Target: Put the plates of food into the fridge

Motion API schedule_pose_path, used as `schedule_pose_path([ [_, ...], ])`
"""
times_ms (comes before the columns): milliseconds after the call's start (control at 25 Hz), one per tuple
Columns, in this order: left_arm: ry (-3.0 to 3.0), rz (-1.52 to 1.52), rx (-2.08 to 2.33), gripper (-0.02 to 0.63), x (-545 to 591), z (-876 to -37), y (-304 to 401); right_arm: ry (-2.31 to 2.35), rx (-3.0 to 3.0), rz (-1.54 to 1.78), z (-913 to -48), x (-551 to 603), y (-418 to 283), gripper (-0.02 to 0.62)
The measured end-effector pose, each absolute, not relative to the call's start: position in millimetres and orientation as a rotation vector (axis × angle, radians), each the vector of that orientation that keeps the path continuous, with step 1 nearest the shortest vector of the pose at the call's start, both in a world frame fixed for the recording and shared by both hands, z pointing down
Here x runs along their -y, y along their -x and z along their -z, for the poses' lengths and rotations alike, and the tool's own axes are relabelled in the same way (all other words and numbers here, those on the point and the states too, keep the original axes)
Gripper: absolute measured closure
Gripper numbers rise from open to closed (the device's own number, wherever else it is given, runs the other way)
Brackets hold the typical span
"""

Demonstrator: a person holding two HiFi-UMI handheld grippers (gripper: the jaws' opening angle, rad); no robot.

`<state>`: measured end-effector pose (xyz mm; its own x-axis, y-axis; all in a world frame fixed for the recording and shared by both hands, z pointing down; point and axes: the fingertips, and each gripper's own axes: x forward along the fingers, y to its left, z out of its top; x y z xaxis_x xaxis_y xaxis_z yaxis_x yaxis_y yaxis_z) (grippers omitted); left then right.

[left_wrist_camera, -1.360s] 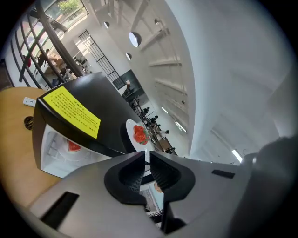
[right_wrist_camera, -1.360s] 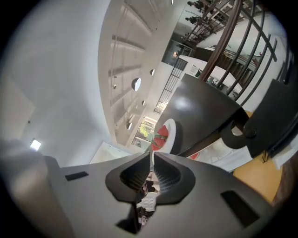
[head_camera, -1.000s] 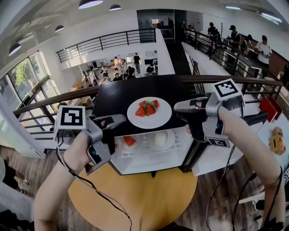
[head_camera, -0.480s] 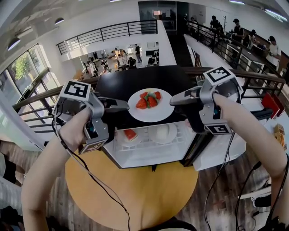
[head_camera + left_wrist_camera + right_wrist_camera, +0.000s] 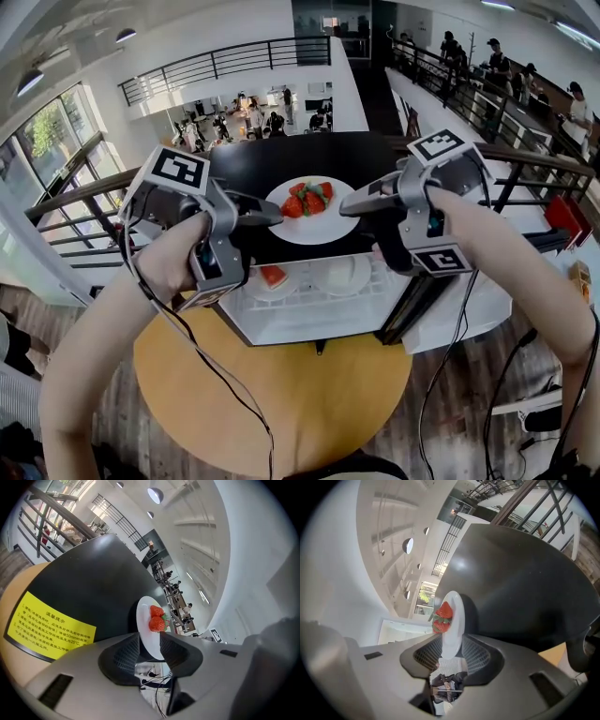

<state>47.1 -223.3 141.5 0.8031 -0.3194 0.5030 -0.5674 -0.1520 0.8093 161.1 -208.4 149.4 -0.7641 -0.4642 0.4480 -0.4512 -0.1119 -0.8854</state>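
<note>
Showing fridge (image 5: pixel 98 578) label (image 5: pixel 51 632): L gripper view

I hold the left gripper (image 5: pixel 274 214) and right gripper (image 5: pixel 349 206) with jaws apart astride the plate (image 5: pixel 323 234) rim; the right jaws have just been opening.

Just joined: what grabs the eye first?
A round white plate of red strawberries lies atop the black fridge, its rim between the open jaws of the left gripper and the right gripper, whose jaws have just been opening. Below, the fridge stands open, food inside.

Atrium w/ railing (image 5: pixel 234 58), big windows (image 5: pixel 42 150) left, wood floor (image 5: pixel 459 394), ceiling lamps (image 5: pixel 131 35).
</note>
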Motion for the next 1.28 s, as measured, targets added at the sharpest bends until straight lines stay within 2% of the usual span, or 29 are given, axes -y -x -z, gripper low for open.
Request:
schedule_pose_path([
  [160, -1.739, -0.208, 0.669, 0.481, 223, -141, -48, 1.083, -2.045, 2.04, -149, 211, -165, 0.462],
  [200, -1.734, -0.205, 0.666, 0.518, 223, -142, -47, 1.095, -2.04, 2.037, -150, 212, -166, 0.476],
  [240, -1.733, -0.202, 0.663, 0.552, 223, -143, -47, 1.108, -2.037, 2.036, -152, 212, -168, 0.52],
  [280, -1.733, -0.196, 0.657, 0.552, 224, -143, -47, 1.112, -2.034, 2.033, -153, 213, -169, 0.549],
  [1280, -1.718, 0.069, 0.503, 0.581, 198, -125, -46, 0.843, -1.946, 1.855, -135, 186, -171, 0.577],
])
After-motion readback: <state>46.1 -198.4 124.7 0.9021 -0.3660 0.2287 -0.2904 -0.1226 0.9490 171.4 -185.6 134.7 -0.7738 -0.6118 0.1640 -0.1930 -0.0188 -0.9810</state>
